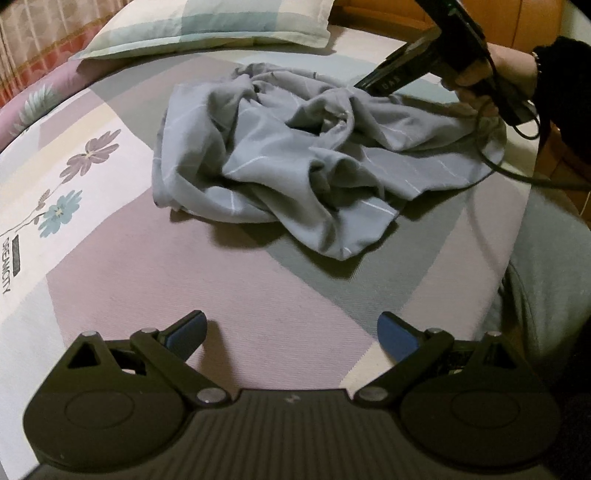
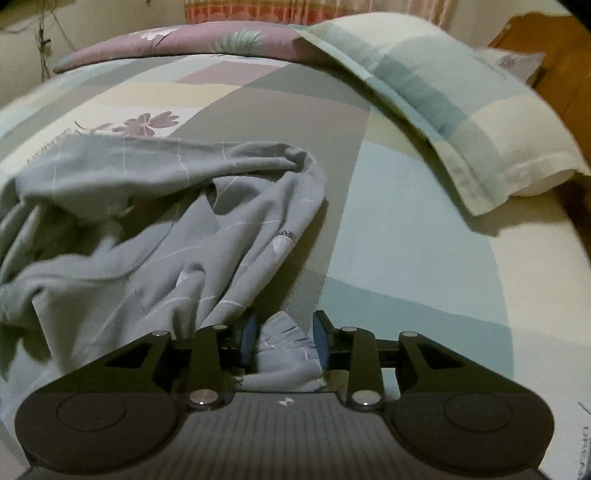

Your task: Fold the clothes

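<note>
Here, grey garment [image 2: 147,229] (crumpled) lies between right claw [image 2: 284,332] pads.

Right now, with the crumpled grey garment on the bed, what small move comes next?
Probably bring the open left gripper forward to the crumpled grey garment and pinch its near edge; the right gripper has fabric between its pads, apparently not pressed.

— What's carrying everything?
— A bed [image 1: 280,295] in a patchwork floral sheet.
— What's lying on it?
— 1 crumpled grey garment [image 1: 295,158] and 1 checked pillow [image 1: 207,26] are resting there.
</note>
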### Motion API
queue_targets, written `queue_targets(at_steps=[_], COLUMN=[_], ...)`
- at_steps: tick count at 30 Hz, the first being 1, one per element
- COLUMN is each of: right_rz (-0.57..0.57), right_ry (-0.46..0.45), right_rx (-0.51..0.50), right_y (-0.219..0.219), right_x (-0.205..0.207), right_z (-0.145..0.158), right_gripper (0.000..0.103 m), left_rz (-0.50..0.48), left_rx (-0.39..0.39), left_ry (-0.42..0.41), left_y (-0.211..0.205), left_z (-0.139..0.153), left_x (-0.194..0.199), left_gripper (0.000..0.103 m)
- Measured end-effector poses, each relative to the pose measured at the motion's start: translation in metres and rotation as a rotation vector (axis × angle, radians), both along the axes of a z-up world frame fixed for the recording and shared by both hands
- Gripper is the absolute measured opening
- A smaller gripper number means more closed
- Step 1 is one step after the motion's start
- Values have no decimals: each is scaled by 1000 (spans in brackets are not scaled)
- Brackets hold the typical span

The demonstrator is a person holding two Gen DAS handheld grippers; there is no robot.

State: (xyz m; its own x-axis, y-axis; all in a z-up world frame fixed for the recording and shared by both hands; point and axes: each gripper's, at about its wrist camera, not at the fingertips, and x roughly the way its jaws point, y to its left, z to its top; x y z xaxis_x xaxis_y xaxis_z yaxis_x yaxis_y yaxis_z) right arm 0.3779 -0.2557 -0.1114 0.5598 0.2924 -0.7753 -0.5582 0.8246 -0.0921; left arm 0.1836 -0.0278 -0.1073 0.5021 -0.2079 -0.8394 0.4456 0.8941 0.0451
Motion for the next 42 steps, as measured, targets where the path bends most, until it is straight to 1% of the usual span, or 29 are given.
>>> queue_targets(at_steps=[4, 6, 8, 9, 11, 12, 13, 14, 15, 16, 19, 21, 24, 30, 32, 33, 34, 35, 36, 37, 38, 39, 40, 42], right_rz=[-5, -7, -3, -1, 14, 22, 28, 31, 29, 25, -15, -62, -127, -269, -337, -368, -392, -408, -420, -423, -421, -418, -415, -412], right_ry=[12, 43, 69, 77, 104, 122, 140, 146, 147, 149, 103, 53, 8, -25, -32, -36, -30, -18, -5, 0, 1, -1, -6, -16], right_rx=[-19, -15, -16, -18, -18, -16, -9, 4, 16, 28, 36, 26, 10, -51, -65, -59, -47, -39, -33, -21, -5, 11, 29, 65], right_y=[1, 0, -3, -5, -9, -11, -13, -14, -15, -16, -20, -25, -35, -60, -72, -78, -83, -88, -92, -95, -98, -100, -103, -109], right_x=[-8, -9, -9, -9, -11, -12, -13, -14, -14, -13, -8, 1, 20, 67, 82, 88, 94, 97, 99, 96, 91, 84, 74, 51], right_z=[1, 2, 7, 9, 8, 5, 2, 0, 1, 3, 11, 19, 28, 31, 30, 29, 28, 27, 25, 26, 28, 31, 35, 43], right_gripper=[38, 39, 49, 60, 62, 58, 51, 49, 41, 29, 20, 19, 19, 18, 18, 19, 25, 28, 34, 36, 39, 49, 55, 55], left_rz=[-4, -5, -5, -5, -5, -5, -3, -2, 1, 3, -3, -8, -3, 6, 7, 8, 9, 10, 12, 13, 15, 14, 13, 10], left_rx=[-1, -2, 1, 2, 0, -3, -3, 0, 2, 5, -2, 0, 2, 6, 5, 5, 6, 8, 8, 7, 6, 2, -2, -4], left_ry=[-3, -4, -9, -10, -11, -10, -7, -5, -4, -3, -7, -15, -20, -19, -16, -15, -14, -15, -16, -17, -18, -19, -20, -23], left_y=[-3, -3, -3, -3, -3, -3, -2, -2, -3, -3, -4, -4, -3, -4, -3, -3, -3, -3, -3, -2, -2, -2, -2, -2], left_z=[0, 0, 0, 0, 0, 0, -1, -2, -3, -4, -2, -1, 1, 1, 1, 1, 1, 1, 2, 3, 3, 4, 5, 5], left_x=[-1, -1, -1, -1, -1, -1, 0, 0, 0, 1, 1, 0, 0, 0, 1, 1, 1, 1, 1, 1, 0, 0, -1, -1], left_gripper=[98, 98, 98, 98, 98, 99, 99, 99, 99, 99, 99, 99, 99, 99, 99, 99, 99, 99, 99, 99, 99, 99, 99, 99])
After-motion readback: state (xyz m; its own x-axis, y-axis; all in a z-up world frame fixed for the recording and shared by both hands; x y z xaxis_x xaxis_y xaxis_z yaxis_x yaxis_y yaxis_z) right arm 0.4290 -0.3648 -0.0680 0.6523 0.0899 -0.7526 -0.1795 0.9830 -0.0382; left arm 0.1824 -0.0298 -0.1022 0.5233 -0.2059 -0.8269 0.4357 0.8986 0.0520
